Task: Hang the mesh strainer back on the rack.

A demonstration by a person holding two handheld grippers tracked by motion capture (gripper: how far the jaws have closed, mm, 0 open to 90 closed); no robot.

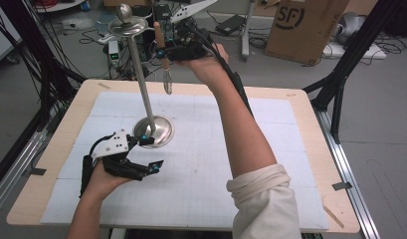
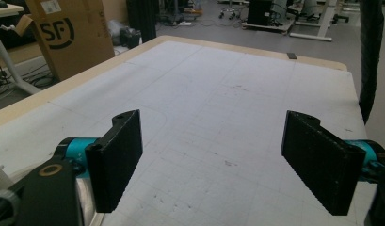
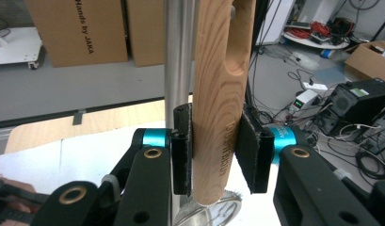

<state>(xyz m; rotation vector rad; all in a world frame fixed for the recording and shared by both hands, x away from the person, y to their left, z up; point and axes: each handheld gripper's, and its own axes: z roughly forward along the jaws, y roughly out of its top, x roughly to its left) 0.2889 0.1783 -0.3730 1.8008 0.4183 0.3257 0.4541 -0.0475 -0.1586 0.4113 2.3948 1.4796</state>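
A metal stand (image 1: 145, 87) rises from a round base (image 1: 161, 130) on the white mat, topped by a disc and ball (image 1: 126, 22). My right gripper (image 1: 166, 51) is raised beside the top of the pole, shut on the wooden handle (image 3: 220, 94) of a utensil. The utensil hangs upright, its metal end (image 1: 167, 82) pointing down. In the right gripper view the pole (image 3: 178, 61) stands just left of the handle, which has a long slot near its top. My left gripper (image 1: 152, 153) rests low at the base's near side, open with nothing between its jaws (image 2: 213, 155).
A white mat (image 1: 270, 149) covers the wooden table (image 1: 318, 124). A cardboard box (image 1: 303, 25) and cables lie on the floor beyond the far edge. Black frame legs (image 1: 340, 89) stand off the right side, and more rails at the left.
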